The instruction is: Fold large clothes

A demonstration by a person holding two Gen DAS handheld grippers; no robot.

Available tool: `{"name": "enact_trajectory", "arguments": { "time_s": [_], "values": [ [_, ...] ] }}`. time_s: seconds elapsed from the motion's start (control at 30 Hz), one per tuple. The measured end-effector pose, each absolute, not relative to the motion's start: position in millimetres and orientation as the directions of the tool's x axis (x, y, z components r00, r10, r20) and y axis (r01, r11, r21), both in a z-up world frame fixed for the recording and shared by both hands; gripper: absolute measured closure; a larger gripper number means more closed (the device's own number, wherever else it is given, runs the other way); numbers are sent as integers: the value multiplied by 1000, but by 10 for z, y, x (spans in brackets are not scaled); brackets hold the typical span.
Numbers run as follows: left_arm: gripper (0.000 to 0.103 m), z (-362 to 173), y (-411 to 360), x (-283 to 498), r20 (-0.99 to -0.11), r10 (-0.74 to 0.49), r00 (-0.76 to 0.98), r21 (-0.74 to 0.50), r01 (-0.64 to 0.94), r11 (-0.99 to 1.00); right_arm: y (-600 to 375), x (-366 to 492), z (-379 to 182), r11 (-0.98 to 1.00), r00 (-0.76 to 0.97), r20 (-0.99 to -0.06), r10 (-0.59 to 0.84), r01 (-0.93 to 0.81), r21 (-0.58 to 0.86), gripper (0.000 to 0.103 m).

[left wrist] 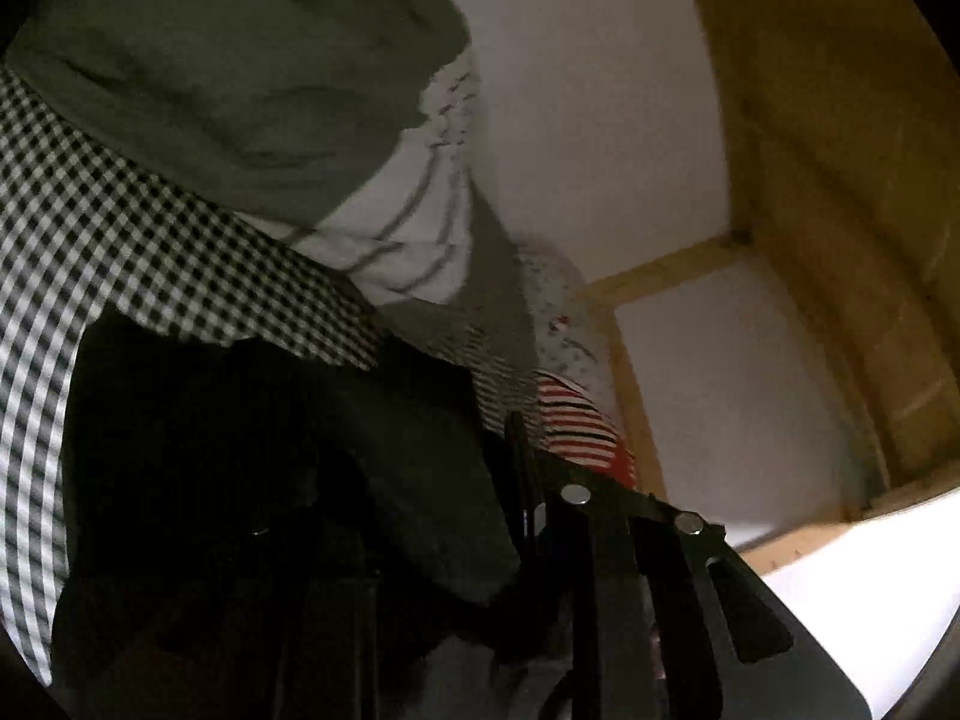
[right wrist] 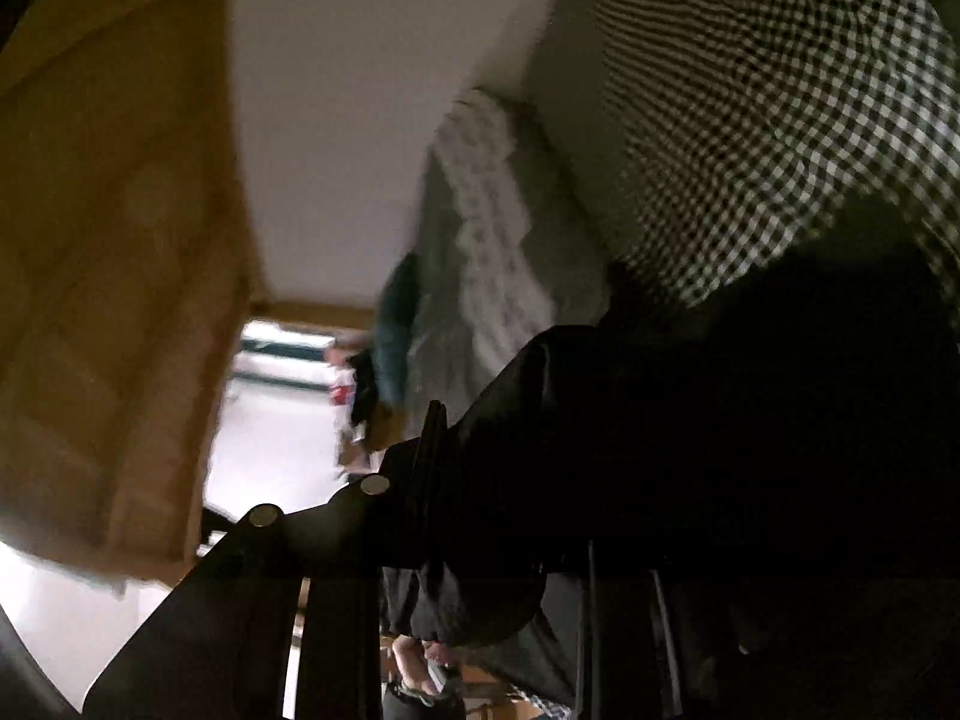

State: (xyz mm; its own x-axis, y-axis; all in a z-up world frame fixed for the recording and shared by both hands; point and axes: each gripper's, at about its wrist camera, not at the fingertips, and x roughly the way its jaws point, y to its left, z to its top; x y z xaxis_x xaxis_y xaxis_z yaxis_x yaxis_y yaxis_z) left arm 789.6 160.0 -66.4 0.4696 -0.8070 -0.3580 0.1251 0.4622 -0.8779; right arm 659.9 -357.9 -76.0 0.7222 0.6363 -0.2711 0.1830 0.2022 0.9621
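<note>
The left gripper (left wrist: 522, 468) has its jaws drawn close together, clamped on the edge of a black garment (left wrist: 270, 480) that hangs in heavy folds across the lower left of the left wrist view, covering most of the gripper's frame. The right gripper (right wrist: 435, 456) is likewise nearly closed and pinches the same black garment (right wrist: 720, 450), which fills the lower right of the right wrist view and droops in a rounded fold below the finger. So the cloth is lifted off any surface and held at two points, one by each gripper. Behind it lies a black-and-white checked fabric (left wrist: 150, 252), seen again in the upper right of the right wrist view (right wrist: 780, 150). Further back is a pile of clothes: a grey-green piece (left wrist: 240, 60), a white piece with thin dark stripes (left wrist: 420, 228) and a red, white and black striped piece (left wrist: 576, 420). A white wall (left wrist: 600, 90) and light wooden framing (left wrist: 840, 180) close the scene on the right of the left wrist view. The right wrist view is motion-blurred; it shows a brown wooden panel (right wrist: 120, 240), and a small red-and-white object (right wrist: 342, 390) whose markings are too smeared to read. No brand, label or legible writing appears in either view.
</note>
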Motion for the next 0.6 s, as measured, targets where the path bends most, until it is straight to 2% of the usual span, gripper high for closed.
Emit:
{"name": "enact_trajectory", "arguments": {
  "time_s": [0.07,0.2,0.27,0.33,0.43,0.5,0.6],
  "values": [
    [83,-808,1568,8139,-381,-813,440,-884,83,460,-3635,6942,-959,167,691,-348,633,317,933,79],
    [74,-1098,1565,8545,-400,-837,374,-906,-20,423,-3718,7447,-1291,134,589,-450,671,500,856,77],
    [72,-1120,1601,8663,-404,-840,361,-906,-32,422,-3740,7660,-1393,97,524,-440,729,557,825,75],
    [67,-1072,1624,8752,-406,-853,328,-905,-11,426,-3793,7791,-1369,100,502,-420,756,546,832,63],
    [66,-957,1598,8848,-448,-854,263,-879,44,474,-3808,7956,-1168,205,486,-449,750,474,856,52],
    [66,-881,1579,8901,-489,-845,219,-854,80,515,-3731,8043,-1120,269,456,-475,753,446,854,41],
    [66,-799,1529,8946,-555,-814,172,-805,135,577,-3647,8141,-1180,300,450,-503,738,449,842,36]
  ]
}}
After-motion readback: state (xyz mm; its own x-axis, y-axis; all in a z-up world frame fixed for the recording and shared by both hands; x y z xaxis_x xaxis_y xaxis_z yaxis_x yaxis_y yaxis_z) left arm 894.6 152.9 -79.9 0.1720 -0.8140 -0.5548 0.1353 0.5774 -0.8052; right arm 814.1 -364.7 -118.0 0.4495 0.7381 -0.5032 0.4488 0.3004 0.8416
